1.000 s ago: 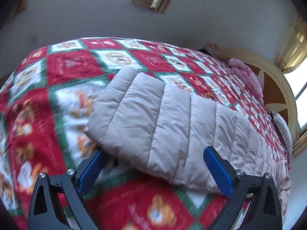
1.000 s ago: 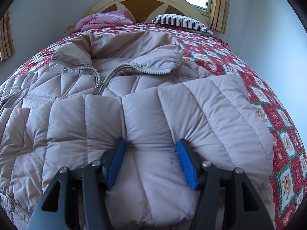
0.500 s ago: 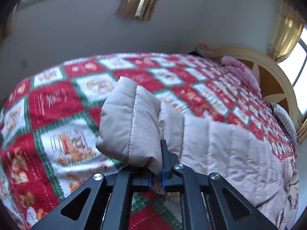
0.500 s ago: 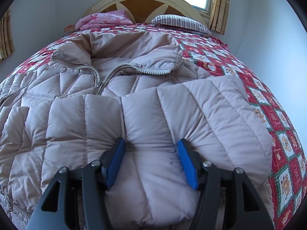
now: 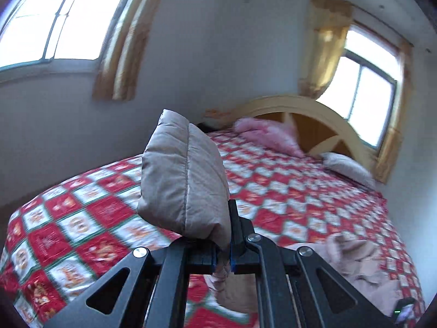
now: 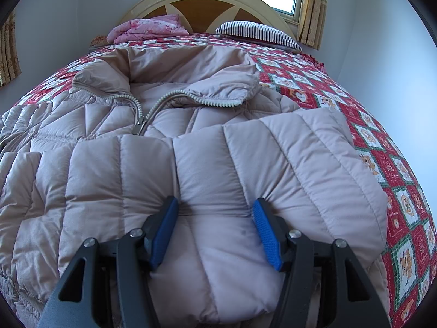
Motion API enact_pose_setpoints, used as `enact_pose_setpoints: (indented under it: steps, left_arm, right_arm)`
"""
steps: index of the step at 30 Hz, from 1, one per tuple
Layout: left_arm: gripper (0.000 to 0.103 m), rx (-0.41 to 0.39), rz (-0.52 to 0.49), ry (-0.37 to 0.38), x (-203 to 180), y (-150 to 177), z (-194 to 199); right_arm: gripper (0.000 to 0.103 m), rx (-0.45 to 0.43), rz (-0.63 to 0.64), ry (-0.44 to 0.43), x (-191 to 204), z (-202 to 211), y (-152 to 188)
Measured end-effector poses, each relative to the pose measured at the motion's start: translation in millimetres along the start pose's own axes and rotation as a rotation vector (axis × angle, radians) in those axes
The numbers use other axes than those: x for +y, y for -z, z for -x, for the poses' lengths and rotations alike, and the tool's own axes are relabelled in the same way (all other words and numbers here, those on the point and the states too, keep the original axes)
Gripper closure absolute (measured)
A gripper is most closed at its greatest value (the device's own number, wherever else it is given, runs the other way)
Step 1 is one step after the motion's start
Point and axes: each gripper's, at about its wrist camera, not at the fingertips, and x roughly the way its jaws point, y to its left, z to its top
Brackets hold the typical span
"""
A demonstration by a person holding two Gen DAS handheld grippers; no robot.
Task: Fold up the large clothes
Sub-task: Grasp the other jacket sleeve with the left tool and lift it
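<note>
Jacket [image 6: 207, 164] on bed [image 6: 382, 147]: puffy, light, slippery. Left gripper [image 5: 224, 257] clenched on sleeve cuff [image 5: 183, 175], lifted; right gripper [image 6: 215, 232] released, pressing folded sleeve. Grab quilted seams, not loft

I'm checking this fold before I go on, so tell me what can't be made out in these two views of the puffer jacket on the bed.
- Left wrist view: the left gripper pinches a sleeve end; the rest of the sleeve drops behind the fingers.
- Left wrist view: bedspread pattern is blurred.
- Right wrist view: the jacket hem is cut off by the bottom edge, and whether the right gripper squeezes or only rests is unclear.
</note>
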Motion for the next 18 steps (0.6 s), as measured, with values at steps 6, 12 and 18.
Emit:
enact_pose_setpoints:
  steps: [6,12,18]
  left_arm:
    - [0.098,-0.032,-0.105,0.144,-74.3,-2.0,20.2]
    - [0.098,-0.007,-0.199,0.271,-138.2,29.4,27.5]
    - [0.098,0.075,-0.302,0.357,-194.4,94.1,24.4]
  right_arm:
    - [0.042,-0.002,-0.006,-0.006,-0.6,0.0,-0.8]
    - [0.042,-0.003,-0.013,-0.011,-0.9,-0.4,-1.9]
    - [0.041,-0.004,-0.02,-0.018,-0.5,-1.1,-1.8]
